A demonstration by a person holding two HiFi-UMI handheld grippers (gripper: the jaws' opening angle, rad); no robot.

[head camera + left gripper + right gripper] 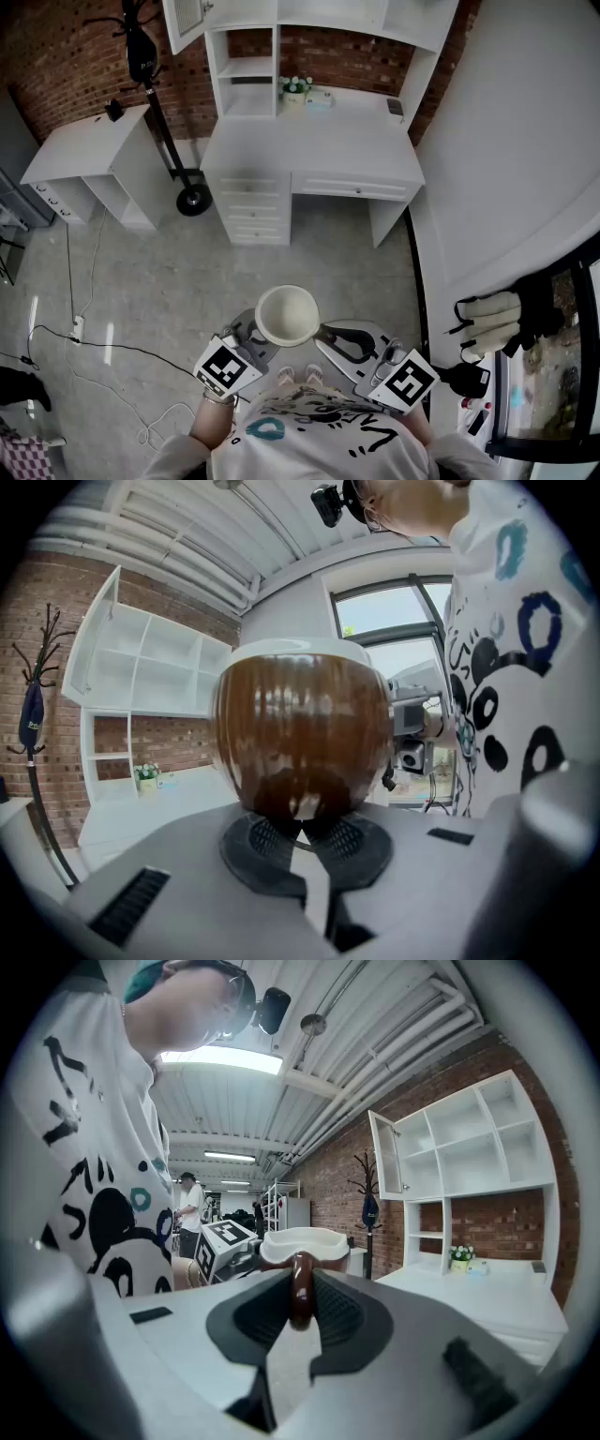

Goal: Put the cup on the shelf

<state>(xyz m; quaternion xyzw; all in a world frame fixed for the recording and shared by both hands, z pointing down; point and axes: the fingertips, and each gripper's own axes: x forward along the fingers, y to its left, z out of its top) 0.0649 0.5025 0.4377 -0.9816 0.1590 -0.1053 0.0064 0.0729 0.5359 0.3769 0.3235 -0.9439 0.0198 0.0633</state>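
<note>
A cup, glossy brown outside and cream inside [287,314], is held in the air in front of the person, well short of the white desk. My left gripper [255,339] is at its lower left side and shut on the cup's base [305,733]. My right gripper [330,336] is shut on the brown handle [300,1288], with the cup's cream rim [302,1241] just beyond. The white shelf unit [251,67] stands on the desk [309,141] straight ahead, its compartments open [150,677] [469,1152].
A small flower pot [295,91] sits at the back of the desk. A low white side table [89,150] and a black scooter [155,94] stand to the left. Cables [103,352] trail over the floor. A white partition [506,141] runs along the right.
</note>
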